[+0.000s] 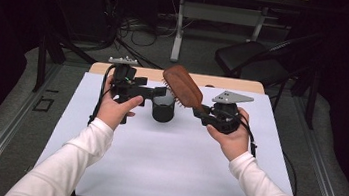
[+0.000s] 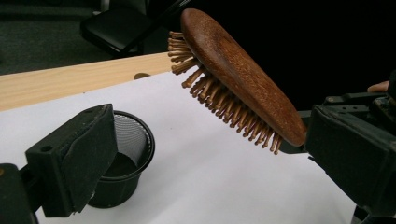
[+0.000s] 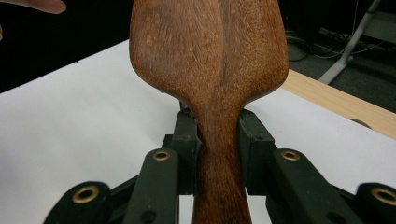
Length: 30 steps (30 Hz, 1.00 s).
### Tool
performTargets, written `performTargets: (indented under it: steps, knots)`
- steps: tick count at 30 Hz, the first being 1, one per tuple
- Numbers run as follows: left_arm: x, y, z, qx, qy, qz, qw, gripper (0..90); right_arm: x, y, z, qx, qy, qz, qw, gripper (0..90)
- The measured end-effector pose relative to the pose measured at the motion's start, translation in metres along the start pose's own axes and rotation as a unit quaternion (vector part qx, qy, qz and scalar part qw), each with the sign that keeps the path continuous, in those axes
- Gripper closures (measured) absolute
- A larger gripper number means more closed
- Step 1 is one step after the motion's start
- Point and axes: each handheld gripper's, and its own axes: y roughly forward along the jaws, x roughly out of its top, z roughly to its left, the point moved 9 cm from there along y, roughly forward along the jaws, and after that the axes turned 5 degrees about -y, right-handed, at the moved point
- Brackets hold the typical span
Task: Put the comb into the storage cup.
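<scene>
A brown wooden hairbrush (image 1: 182,86) hangs in the air, its handle clamped in my right gripper (image 1: 201,112). In the right gripper view the jaws (image 3: 217,123) press on both sides of the handle, and the brush's smooth back (image 3: 205,51) faces the camera. In the left gripper view the brush (image 2: 238,77) slants with its bristles down and to the left. A black mesh cup (image 1: 163,109) stands upright on the white sheet, just below and left of the brush head. My left gripper (image 1: 155,94) is beside the cup, its jaws (image 2: 210,135) wide open and empty, one jaw partly covering the cup (image 2: 133,149).
A white sheet (image 1: 174,163) covers most of the wooden table (image 1: 234,84). Beyond the table's far edge are a black chair (image 1: 253,57), the legs of another table (image 1: 178,28) and cables on the floor.
</scene>
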Motion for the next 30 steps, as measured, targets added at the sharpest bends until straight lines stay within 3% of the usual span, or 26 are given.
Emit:
performTargets:
  steps: [8, 12, 30]
  knots:
    - [0.007, 0.006, -0.001, -0.017, -0.032, 0.003, 0.9993, 2.7, 0.004, 0.004, 0.007, 0.0, -0.011, -0.012, 0.9999, 71.6]
    - [0.006, 0.009, 0.0, -0.02, -0.044, 0.018, 0.9986, 2.7, 0.005, 0.005, 0.01, 0.002, -0.01, -0.015, 0.9998, 71.6]
    - [0.009, 0.026, -0.004, -0.034, -0.067, 0.028, 0.9968, 3.2, 0.011, 0.009, 0.018, 0.002, -0.009, -0.042, 0.9991, 71.6]
